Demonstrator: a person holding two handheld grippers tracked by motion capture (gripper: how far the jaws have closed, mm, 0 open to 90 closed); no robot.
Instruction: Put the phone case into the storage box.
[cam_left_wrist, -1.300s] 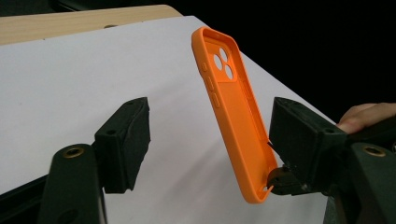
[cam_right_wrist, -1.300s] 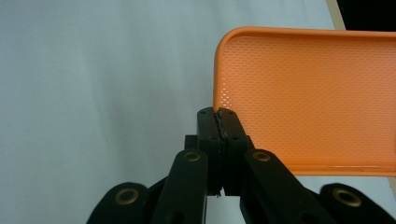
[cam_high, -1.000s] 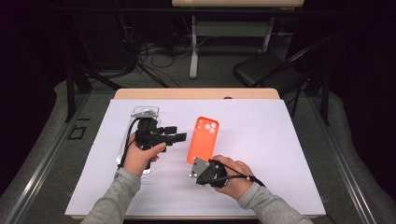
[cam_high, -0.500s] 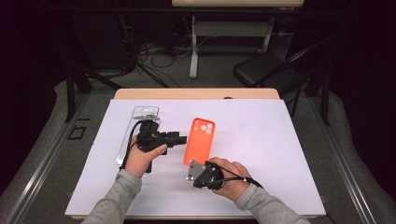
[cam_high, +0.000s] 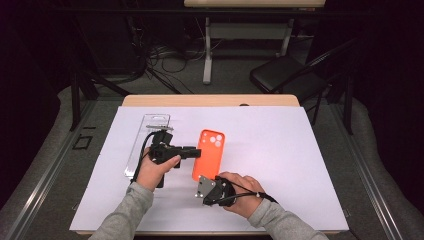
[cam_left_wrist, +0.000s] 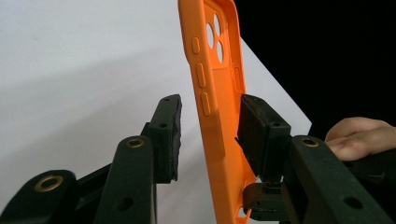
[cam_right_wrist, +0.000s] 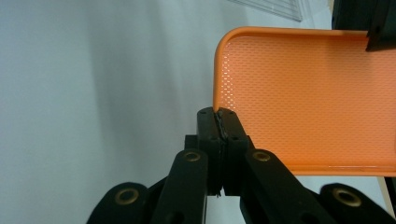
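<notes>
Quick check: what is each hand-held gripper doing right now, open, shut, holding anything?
Left hand-held gripper: jaws just closing around the orange phone case, one pad not yet touching.
Right hand-held gripper: shut on the case's edge.

Right gripper (cam_right_wrist: 219, 116): black jaws rising from the bottom edge, pressed flat together, tips pinching the side wall of the orange phone case (cam_right_wrist: 308, 98) just below its rounded corner. Case interior facing the camera, dotted texture across the inner face, raised rim along the top and left edges. White sheet (cam_right_wrist: 93, 93) on the counter behind and to the left of the case. Clear plastic packaging (cam_right_wrist: 271, 8) lying on the sheet at the top edge. Black part of the other gripper (cam_right_wrist: 369, 23) at the upper right corner, overlapping the case rim.
</notes>
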